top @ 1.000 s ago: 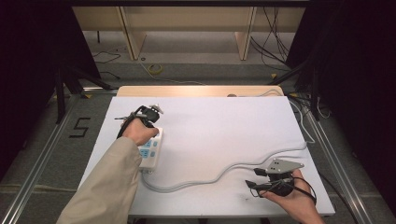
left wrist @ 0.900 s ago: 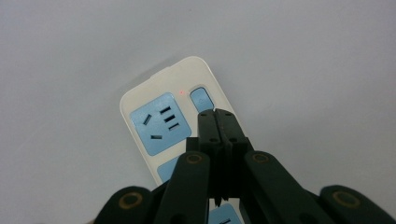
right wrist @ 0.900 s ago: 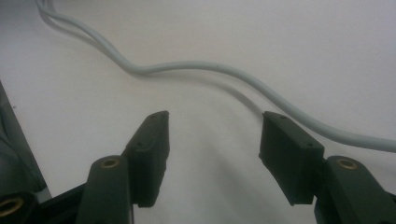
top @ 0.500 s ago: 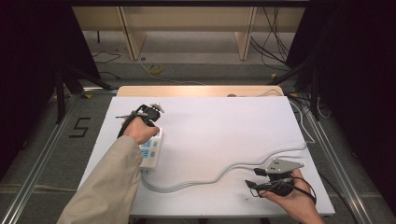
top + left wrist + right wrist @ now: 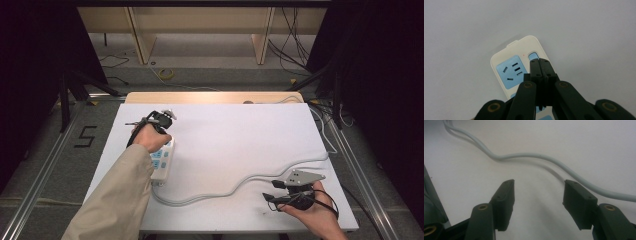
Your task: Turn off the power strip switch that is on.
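A white power strip (image 5: 162,162) with light blue sockets lies on the left part of the white table (image 5: 240,130). The hand with my left gripper (image 5: 161,125) covers the strip's far end. In the left gripper view the left gripper (image 5: 539,62) is shut with nothing between its tips, which rest at the blue switch (image 5: 533,55) on the power strip (image 5: 516,57). The strip's grey cable (image 5: 240,182) winds across the table to the right edge. My right gripper (image 5: 270,190) sits near the front right, open and empty. The right gripper (image 5: 537,190) has the cable (image 5: 531,156) just beyond its jaws.
A wooden strip (image 5: 215,97) runs along the table's far edge. Metal rails (image 5: 45,165) flank the table on both sides. Cables lie on the floor behind, and a black "5" mark (image 5: 86,136) is on the floor at the left.
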